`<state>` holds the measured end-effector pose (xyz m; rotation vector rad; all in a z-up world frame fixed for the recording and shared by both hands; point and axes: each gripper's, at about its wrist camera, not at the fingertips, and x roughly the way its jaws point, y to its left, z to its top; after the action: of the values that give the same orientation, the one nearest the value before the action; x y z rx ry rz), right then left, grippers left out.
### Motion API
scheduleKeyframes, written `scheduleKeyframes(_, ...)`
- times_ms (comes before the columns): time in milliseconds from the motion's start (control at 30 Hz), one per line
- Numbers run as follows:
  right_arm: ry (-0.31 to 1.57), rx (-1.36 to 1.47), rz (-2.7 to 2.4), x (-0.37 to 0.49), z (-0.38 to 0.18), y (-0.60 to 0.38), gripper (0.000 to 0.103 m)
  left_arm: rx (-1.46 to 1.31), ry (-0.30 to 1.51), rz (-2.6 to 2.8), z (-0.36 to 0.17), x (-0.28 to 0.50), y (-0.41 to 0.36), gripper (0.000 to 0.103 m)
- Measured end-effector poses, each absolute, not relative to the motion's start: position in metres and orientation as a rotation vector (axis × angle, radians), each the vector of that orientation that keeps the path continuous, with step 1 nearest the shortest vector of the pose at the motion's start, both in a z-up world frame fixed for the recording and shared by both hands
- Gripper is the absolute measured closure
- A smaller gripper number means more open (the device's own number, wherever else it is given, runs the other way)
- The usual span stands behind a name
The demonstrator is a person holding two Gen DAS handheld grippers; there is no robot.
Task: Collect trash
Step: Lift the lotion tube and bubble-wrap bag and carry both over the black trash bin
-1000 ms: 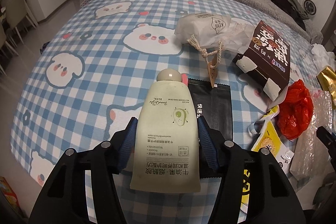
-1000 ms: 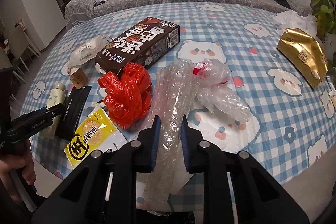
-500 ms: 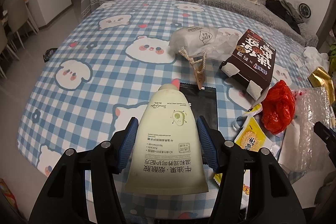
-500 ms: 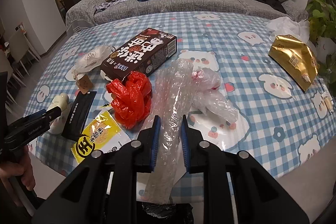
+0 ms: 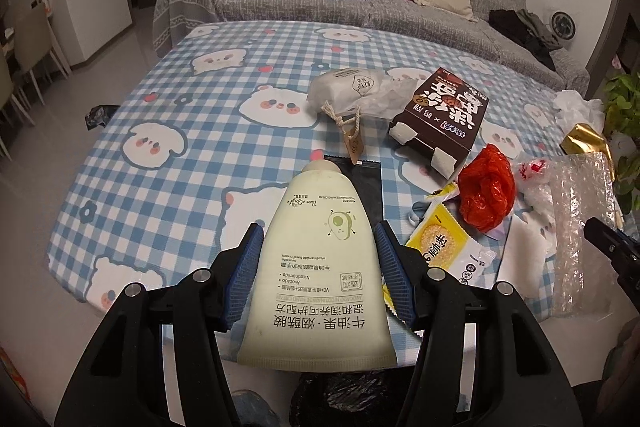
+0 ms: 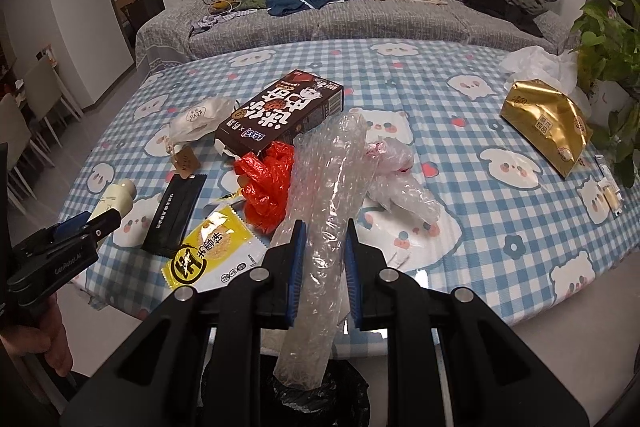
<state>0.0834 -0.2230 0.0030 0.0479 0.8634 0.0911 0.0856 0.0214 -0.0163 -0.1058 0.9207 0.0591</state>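
While both loads hang clear of the table [image 6: 500, 227], I read the drop as turning on the black bin bag [image 6: 344, 387], which lies below and just behind my right gripper [image 6: 320, 259]. Its jaws pinch the bubble wrap roll [image 6: 332, 195] narrowly, long axis running along the fingers. My left gripper [image 5: 318, 267] clamps the hand cream tube [image 5: 320, 255] at medium width, cap pointing forward.

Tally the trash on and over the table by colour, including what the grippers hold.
Clear plastic: 2, bubble wrap, bag
White: 2, pouch, crumpled paper
Black or brown: 2, box, sachet
Red: 1, bag
Yellow: 1, packet
Gold: 1, bag
Cream: 1, tube
Total: 10
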Motion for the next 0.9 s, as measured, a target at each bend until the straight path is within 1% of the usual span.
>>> scheduleKeyframes(400,0.842,0.055,0.096,0.043,0.009,-0.225,0.085,-0.115,0.892,0.032,-0.012,0.036,0.008,0.047)
scheduleKeyframes(900,0.845,0.036,0.122,-0.003,-0.003,-0.22,0.085,-0.14,0.868,-0.004,-0.018,-0.019,-0.007,0.047)
